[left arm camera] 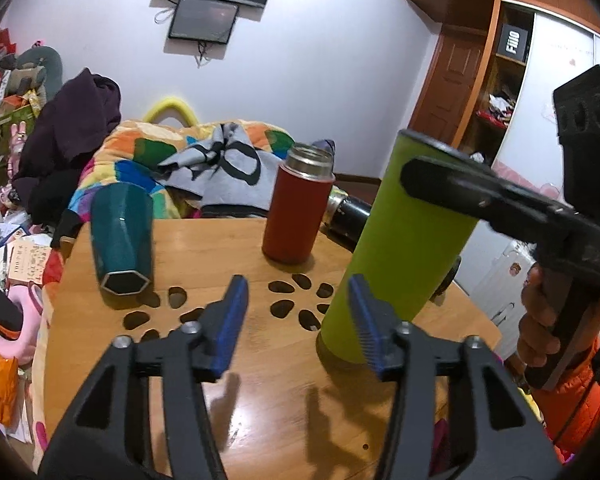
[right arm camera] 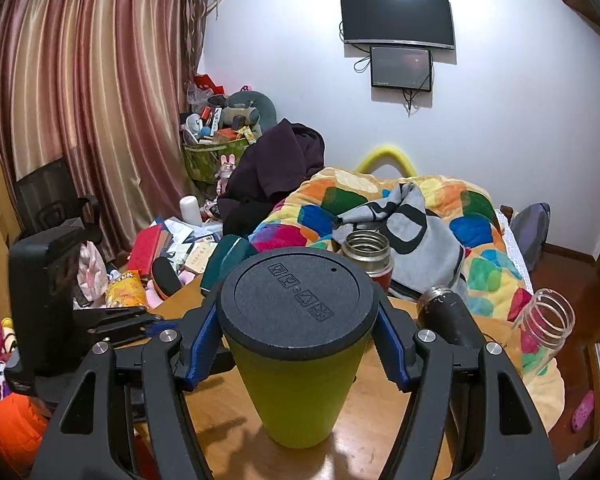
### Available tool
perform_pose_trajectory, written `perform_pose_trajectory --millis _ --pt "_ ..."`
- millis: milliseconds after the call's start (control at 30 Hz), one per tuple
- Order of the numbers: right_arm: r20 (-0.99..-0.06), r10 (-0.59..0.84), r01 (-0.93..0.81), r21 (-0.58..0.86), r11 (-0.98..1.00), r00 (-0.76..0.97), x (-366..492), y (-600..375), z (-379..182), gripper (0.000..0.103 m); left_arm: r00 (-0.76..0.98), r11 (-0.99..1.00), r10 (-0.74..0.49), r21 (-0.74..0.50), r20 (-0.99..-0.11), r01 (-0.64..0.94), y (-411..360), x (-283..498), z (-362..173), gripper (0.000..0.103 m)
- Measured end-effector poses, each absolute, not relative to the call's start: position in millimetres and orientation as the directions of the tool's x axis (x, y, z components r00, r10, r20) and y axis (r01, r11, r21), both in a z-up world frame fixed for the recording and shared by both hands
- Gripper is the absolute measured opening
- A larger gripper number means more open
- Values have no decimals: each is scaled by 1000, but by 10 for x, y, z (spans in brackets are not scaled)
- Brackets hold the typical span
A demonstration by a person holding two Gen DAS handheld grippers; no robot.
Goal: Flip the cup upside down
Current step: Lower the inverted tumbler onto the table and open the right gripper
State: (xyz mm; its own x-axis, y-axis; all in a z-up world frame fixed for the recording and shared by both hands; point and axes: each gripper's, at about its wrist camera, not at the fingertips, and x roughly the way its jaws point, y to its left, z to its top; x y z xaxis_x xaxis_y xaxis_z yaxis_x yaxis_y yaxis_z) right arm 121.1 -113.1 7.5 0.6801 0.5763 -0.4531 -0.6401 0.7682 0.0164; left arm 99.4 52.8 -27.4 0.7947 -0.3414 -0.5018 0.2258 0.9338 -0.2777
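Observation:
A tall lime-green cup (left arm camera: 404, 236) stands on the wooden table (left arm camera: 260, 408) with its black base (right arm camera: 298, 312) facing up. My right gripper (right arm camera: 298, 344) is shut on the green cup (right arm camera: 296, 392) just under that black end; it shows in the left wrist view (left arm camera: 480, 200) clamping the cup's upper part. My left gripper (left arm camera: 298, 320) is open and empty, low over the table just left of the cup's lower end, its right finger (left arm camera: 366, 320) close to the cup.
A dark teal cup (left arm camera: 122, 236) stands upside down at the table's left. A red flask (left arm camera: 298, 216) stands open at the back middle. A black bottle (right arm camera: 448, 316) and a clear jar (right arm camera: 546, 328) lie at the back right. A cluttered bed lies beyond.

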Motion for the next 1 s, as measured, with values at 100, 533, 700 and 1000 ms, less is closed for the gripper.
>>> perform_pose_trajectory --millis 100,533,700,1000 --pt "-473 562 -631 16 776 679 1237 -1104 14 63 817 942 -316 -264 -482 209 573 901 -228 64" --pt "-441 557 -611 25 791 703 1062 -1270 17 82 879 967 -242 -179 -410 183 550 616 59 88" --pt "-385 561 -598 28 801 733 845 -1466 103 87 909 975 -209 -151 -361 164 491 466 199 98" --pt "-302 444 -464 10 886 843 448 -1812 133 103 952 996 -88 -28 -292 84 196 149 328 103"
